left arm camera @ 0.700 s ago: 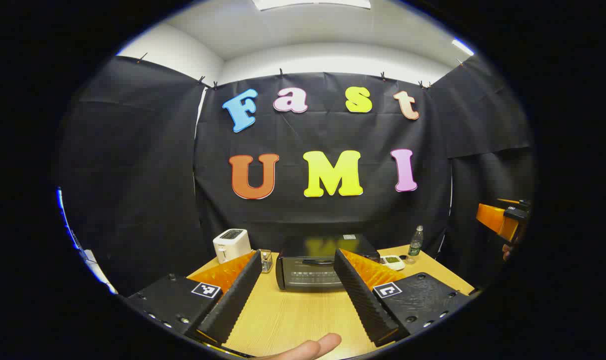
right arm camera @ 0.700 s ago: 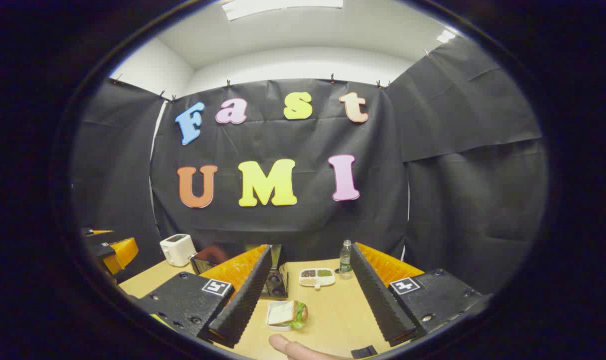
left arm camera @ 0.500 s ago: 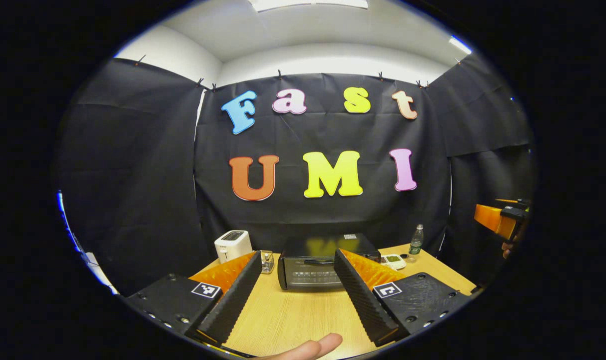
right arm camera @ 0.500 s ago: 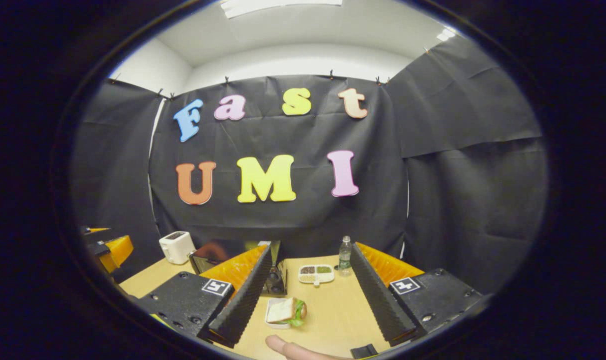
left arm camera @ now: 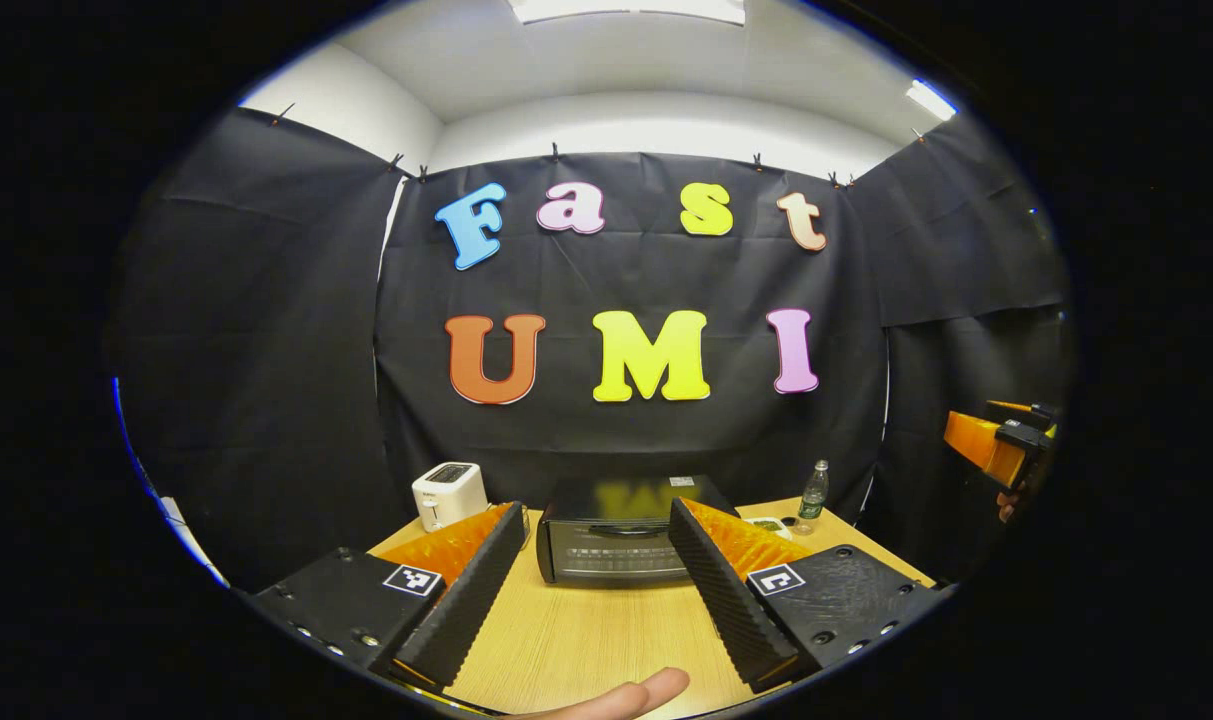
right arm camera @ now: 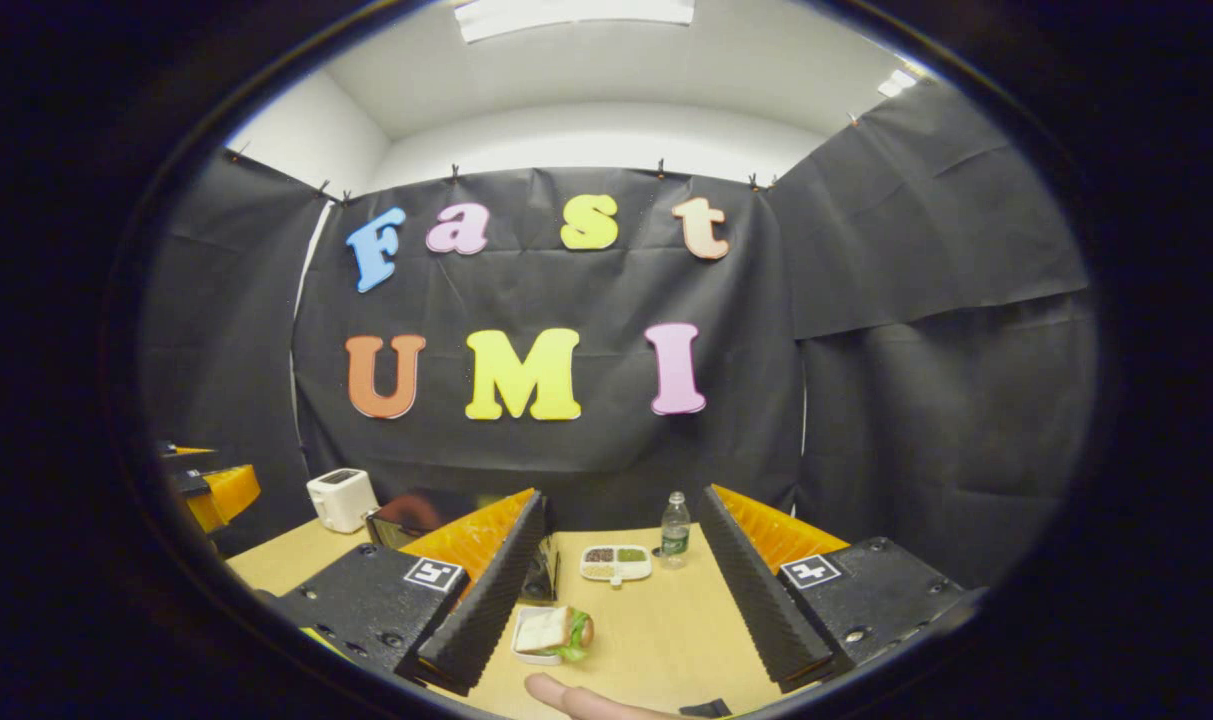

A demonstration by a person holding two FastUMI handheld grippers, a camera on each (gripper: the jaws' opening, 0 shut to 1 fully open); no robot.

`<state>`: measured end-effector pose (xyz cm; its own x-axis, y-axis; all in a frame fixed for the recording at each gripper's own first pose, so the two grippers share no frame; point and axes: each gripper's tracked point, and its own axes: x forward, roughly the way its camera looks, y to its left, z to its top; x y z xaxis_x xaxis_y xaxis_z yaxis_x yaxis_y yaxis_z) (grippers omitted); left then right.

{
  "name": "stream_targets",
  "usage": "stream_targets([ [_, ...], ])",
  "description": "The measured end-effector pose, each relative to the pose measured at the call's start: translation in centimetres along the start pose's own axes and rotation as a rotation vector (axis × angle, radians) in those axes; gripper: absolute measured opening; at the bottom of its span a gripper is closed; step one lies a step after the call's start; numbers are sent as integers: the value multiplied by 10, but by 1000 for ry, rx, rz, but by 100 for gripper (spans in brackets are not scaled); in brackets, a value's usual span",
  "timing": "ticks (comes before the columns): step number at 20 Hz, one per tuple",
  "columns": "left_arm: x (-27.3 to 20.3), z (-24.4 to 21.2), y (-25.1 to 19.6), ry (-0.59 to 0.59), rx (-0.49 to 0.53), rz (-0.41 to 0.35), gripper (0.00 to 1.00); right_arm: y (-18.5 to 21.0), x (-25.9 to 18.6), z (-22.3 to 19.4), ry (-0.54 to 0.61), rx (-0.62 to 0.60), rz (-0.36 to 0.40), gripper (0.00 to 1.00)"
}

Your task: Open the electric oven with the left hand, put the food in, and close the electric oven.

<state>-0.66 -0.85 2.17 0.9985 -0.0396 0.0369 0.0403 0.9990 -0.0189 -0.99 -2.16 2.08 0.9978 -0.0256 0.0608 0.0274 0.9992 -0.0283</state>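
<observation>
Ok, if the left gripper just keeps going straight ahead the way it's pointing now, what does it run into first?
Most likely the electric oven. In the left gripper view it sits dead ahead between the open fingers of the left gripper, door shut, with bare table in between. Depth is hard to judge through the fisheye.

Bright, even light from ceiling panels [left arm camera: 626, 8] overhead. Soft shadows on table [left arm camera: 586, 630]. Oven top [left arm camera: 631, 495] glossy, mirrors yellow. Strong fisheye bowing at edges. Focus sharp throughout.
</observation>
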Motion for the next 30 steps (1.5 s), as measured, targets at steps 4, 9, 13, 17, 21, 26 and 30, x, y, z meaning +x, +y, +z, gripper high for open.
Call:
stream_targets([
  [4,9,5,-9,-15,-10,-18,95,-9,1,6,-30,7,-21,100],
  [9,48,-1,-17,10,-18,-28,95,-14,8,5,-37,24,-12,90],
  [13,101,-18,-15,29,-16,-3,86,-20,15,7,-50,34,-9,100],
  [17,158,-49,-28,75,0,-15,95,-27,15,7,-68,19,-5,100],
  [21,208,-76,-45,128,-6,-56,95,-25,13,7,-64,27,31,100],
  [26,253,-127,-53,240,13,-50,95,-40,5,15,-92,2,4,100],
  [30,271,-160,-56,328,17,-60,96,-41,3,18,-107,7,13,100],
])
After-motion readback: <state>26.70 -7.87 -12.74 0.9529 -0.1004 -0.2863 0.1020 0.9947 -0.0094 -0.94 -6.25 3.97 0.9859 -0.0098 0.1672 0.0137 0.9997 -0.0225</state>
